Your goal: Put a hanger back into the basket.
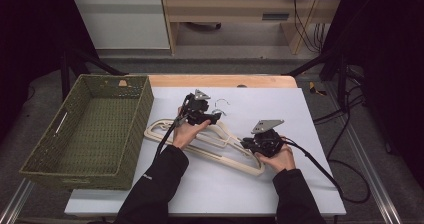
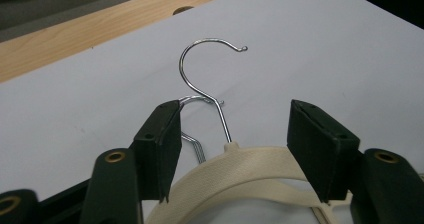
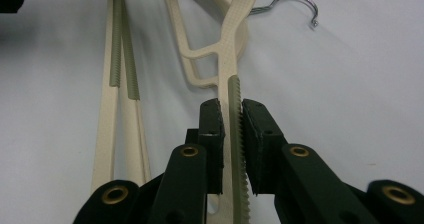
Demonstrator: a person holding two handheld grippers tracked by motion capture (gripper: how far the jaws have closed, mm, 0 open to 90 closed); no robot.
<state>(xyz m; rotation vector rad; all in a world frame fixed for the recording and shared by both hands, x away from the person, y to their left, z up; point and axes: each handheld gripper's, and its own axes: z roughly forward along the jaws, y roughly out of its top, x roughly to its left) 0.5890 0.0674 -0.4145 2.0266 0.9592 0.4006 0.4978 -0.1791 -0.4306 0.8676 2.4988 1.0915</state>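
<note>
**Grippers on the stacked hangers**

The right gripper (image 3: 231,115) is clenched on the ribbed shoulder arm of the top cream hanger (image 3: 227,44), near its end. The left gripper (image 2: 232,134) stands released, its jaws straddling the hanger's neck just below the wire hook (image 2: 210,69), the pads clear of it. The hangers lie stacked on the white table sheet (image 1: 280,109), right of the green woven basket (image 1: 90,129).

To grip well, the left jaws should settle squarely on the cream neck, not the thin wire, which could slip or twist. A second hook (image 2: 192,100) lies just beside the left pad and may snag. The hangers underneath (image 3: 120,84) could drag along if the top one is lifted unevenly.
</note>
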